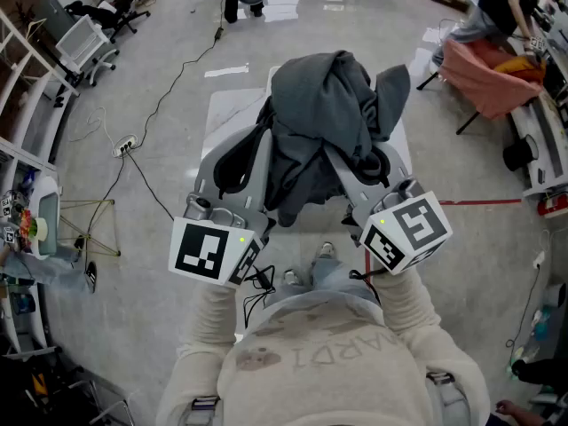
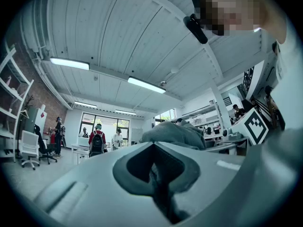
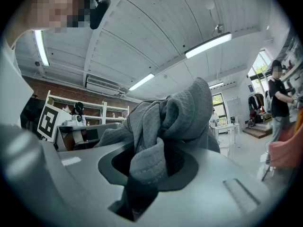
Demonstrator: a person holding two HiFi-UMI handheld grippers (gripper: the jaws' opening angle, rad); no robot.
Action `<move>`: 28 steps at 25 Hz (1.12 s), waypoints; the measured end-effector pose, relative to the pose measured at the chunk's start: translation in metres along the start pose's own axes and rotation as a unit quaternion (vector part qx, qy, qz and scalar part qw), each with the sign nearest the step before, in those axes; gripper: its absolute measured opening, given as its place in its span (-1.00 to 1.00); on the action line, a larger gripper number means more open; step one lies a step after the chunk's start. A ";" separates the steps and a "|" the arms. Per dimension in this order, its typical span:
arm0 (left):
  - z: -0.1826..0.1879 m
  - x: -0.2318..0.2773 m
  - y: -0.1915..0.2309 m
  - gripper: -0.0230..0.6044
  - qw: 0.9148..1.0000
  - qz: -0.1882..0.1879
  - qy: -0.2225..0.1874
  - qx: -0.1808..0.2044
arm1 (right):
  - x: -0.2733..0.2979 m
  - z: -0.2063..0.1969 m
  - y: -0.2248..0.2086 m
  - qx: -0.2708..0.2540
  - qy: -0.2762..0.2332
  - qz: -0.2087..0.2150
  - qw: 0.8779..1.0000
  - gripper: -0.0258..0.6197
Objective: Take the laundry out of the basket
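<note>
Nearest in the head view, a cream sweater (image 1: 311, 362) is seen from above, and a marked cube is carried on each gripper in front of it. The left gripper (image 1: 259, 140) and the right gripper (image 1: 355, 171) are held side by side, roughly level, with a grey garment (image 1: 324, 105) bunched between and over their front ends.

How the jaws stand is shown only in the gripper views. In the right gripper view, the right gripper (image 3: 142, 174) is clenched on a thick fold of the garment (image 3: 175, 112), which is heaped up above the jaws. In the left gripper view, the left gripper (image 2: 156, 174) is closed on a thin dark fold, and the rest of the garment (image 2: 173, 134) is seen as a low mound beyond.

Only in the head view is a white box (image 1: 226, 114) shown on the floor (image 1: 160, 25) under the garment, mostly covered by it. Whether cloth and box touch cannot be told.

Farther off, a black cable (image 1: 169, 96) and an orange cloth (image 1: 488, 74) are seen from above. A person with a backpack (image 2: 97, 138) is shown only in the left gripper view, and a person in black (image 3: 279, 103) only in the right.
</note>
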State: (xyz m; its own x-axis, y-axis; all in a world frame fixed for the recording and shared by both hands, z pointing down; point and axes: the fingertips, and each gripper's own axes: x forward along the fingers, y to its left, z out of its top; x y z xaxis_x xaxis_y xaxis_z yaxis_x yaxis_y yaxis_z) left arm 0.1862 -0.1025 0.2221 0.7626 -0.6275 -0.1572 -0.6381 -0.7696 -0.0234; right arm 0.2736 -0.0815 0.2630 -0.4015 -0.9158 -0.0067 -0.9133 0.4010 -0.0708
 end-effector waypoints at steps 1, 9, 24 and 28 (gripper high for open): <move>0.001 -0.005 -0.001 -0.93 1.000 0.000 0.001 0.000 | -0.002 0.000 0.005 0.001 -0.001 -0.001 1.000 -0.54; 0.005 -0.040 0.000 -0.93 1.000 -0.005 -0.001 -0.001 | -0.011 -0.001 0.038 0.003 -0.010 -0.006 1.000 -0.54; 0.010 -0.040 0.018 -0.93 1.000 -0.004 -0.010 -0.002 | 0.005 0.006 0.043 -0.006 -0.014 -0.007 1.000 -0.54; 0.009 -0.038 0.025 -0.93 1.000 -0.005 -0.011 -0.003 | 0.012 0.004 0.043 -0.008 -0.014 -0.008 1.000 -0.54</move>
State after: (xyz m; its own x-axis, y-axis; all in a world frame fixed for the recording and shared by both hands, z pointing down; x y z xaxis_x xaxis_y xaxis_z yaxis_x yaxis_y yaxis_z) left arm 0.1400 -0.0970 0.2189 0.7656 -0.6178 -0.1793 -0.6305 -0.7760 -0.0185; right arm 0.2296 -0.0757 0.2559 -0.3854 -0.9221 -0.0335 -0.9205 0.3868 -0.0551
